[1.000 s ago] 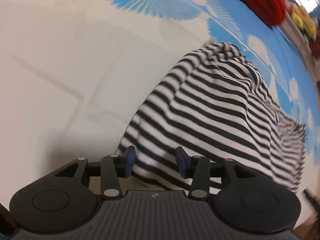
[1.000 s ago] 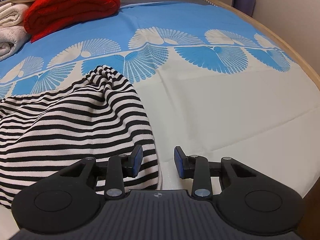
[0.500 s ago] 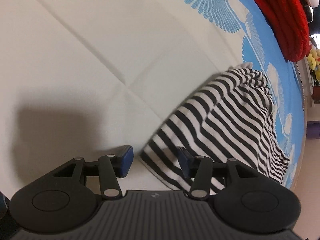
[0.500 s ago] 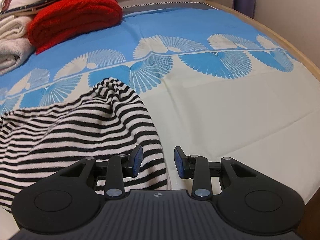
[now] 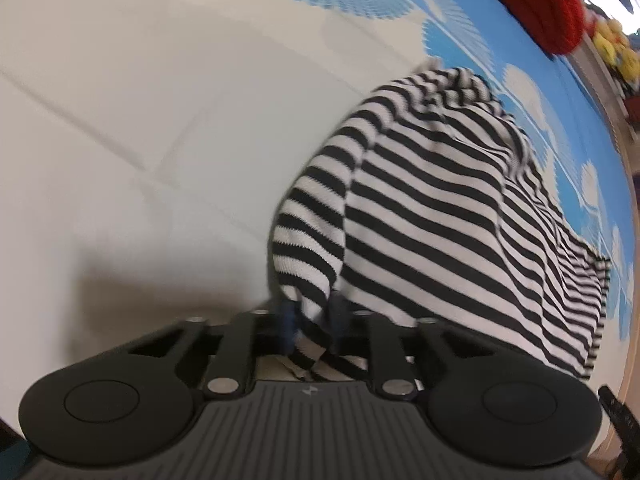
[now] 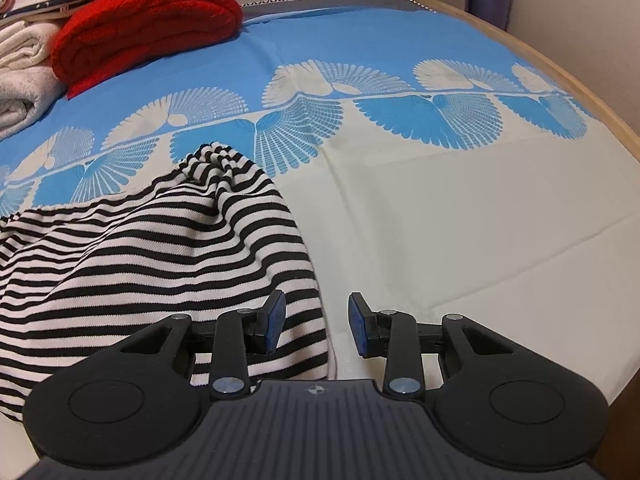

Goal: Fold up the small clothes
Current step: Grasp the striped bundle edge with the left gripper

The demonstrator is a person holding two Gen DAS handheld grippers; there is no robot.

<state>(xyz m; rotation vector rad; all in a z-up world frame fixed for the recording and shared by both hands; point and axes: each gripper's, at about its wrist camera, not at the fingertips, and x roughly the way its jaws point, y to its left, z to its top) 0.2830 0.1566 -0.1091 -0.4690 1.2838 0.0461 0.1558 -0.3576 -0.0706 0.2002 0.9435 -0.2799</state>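
Note:
A black-and-white striped knit garment (image 5: pixel 460 220) lies rumpled on the bedspread (image 5: pixel 140 140). My left gripper (image 5: pixel 313 320) is at its near corner, and its jaws are closing with a bunched fold of the striped cloth pinched between the blue pads. In the right wrist view the same garment (image 6: pixel 160 260) spreads to the left. My right gripper (image 6: pixel 316 326) stands open over the garment's right hem. Its left finger is above the stripes, its right finger above the cream sheet (image 6: pixel 440 220), and neither pad presses the cloth.
A folded red blanket (image 6: pixel 148 28) and cream towels (image 6: pixel 20 80) are stacked at the far left of the bed. The wooden bed edge (image 6: pixel 580 92) runs along the right, with a purple object (image 6: pixel 488 0) by the wall. Yellow plush toys (image 5: pixel 616 52) sit beyond the bed.
The left gripper was open beside the garment's corner, then came back over it and closed on a fold, which now stands bunched up. The right gripper has stayed open in place.

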